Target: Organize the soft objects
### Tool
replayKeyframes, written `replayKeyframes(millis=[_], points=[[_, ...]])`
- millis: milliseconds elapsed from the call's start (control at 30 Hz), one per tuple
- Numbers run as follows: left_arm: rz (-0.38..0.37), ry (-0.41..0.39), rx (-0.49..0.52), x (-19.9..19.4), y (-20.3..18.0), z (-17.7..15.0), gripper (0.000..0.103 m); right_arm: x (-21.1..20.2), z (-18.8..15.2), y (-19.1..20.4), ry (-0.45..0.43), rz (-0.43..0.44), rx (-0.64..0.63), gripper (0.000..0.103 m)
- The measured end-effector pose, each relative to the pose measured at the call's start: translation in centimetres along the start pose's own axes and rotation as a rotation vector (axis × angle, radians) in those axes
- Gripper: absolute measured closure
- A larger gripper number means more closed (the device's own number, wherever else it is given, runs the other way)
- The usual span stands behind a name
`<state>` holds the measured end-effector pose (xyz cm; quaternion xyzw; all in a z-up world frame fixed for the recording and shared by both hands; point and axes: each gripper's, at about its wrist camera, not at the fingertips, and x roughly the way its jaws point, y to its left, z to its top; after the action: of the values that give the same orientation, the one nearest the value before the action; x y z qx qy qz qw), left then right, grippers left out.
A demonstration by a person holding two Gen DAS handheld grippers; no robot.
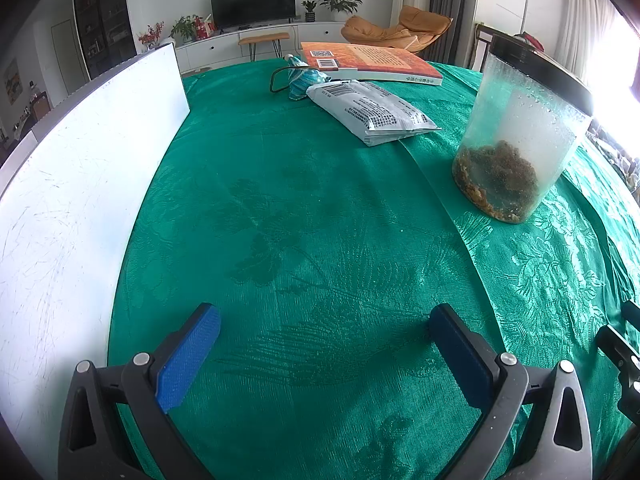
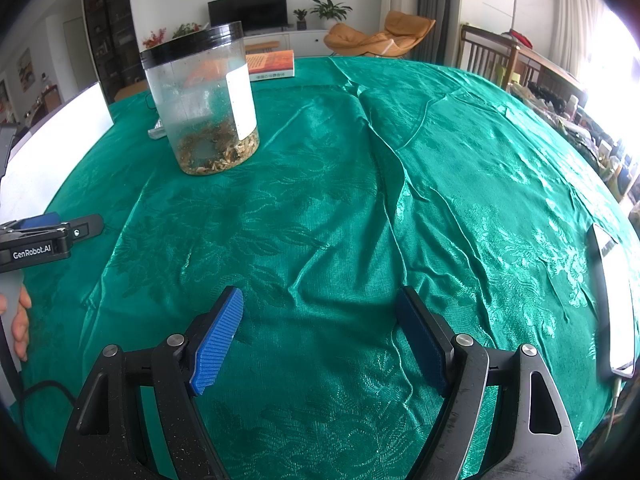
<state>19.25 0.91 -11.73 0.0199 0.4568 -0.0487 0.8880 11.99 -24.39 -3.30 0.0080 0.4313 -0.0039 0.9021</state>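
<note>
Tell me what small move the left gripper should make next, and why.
Probably ease the left gripper forward across the green tablecloth toward the white packet. Its jaws stand open and empty over bare cloth, and the packet, a soft thing, lies well ahead beside the teal folded umbrella and the orange book. The right gripper is open and empty too.

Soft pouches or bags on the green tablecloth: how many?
2: a grey printed plastic packet lies mid-table beside the orange book, and a small teal fabric pouch sits just behind it, touching. Others may be hidden.
</note>
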Motion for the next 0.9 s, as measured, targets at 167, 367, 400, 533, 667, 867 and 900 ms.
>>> replayKeyframes(millis=[167,367,400,533,667,867,900], points=[[0.001,0.000,0.000,-0.1,0.0,0.0,0.000,0.0,0.0,0.0,0.000,0.000,0.000,0.022],[0.010,0.010,-0.011,-0.7,0.8,-1.1,0.000,0.0,0.0,0.0,0.000,0.000,0.000,0.022],[0.007,0.007,-0.007,-0.9,0.9,-1.3,0.000,0.0,0.0,0.0,0.000,-0.001,0.000,0.022],[-0.002,0.004,0.008,-1.2,1.3,-1.8,0.000,0.0,0.0,0.0,0.000,-0.004,-0.001,0.022],[0.000,0.002,0.003,-1.3,1.5,-2.0,0.000,0.0,0.0,0.0,0.000,-0.004,-0.001,0.022],[0.000,0.001,0.004,-1.3,1.4,-2.0,0.000,0.0,0.0,0.0,0.000,-0.004,-0.001,0.022],[0.000,0.002,0.004,-1.3,1.5,-1.9,0.000,0.0,0.0,-0.1,0.000,-0.004,-0.001,0.022]])
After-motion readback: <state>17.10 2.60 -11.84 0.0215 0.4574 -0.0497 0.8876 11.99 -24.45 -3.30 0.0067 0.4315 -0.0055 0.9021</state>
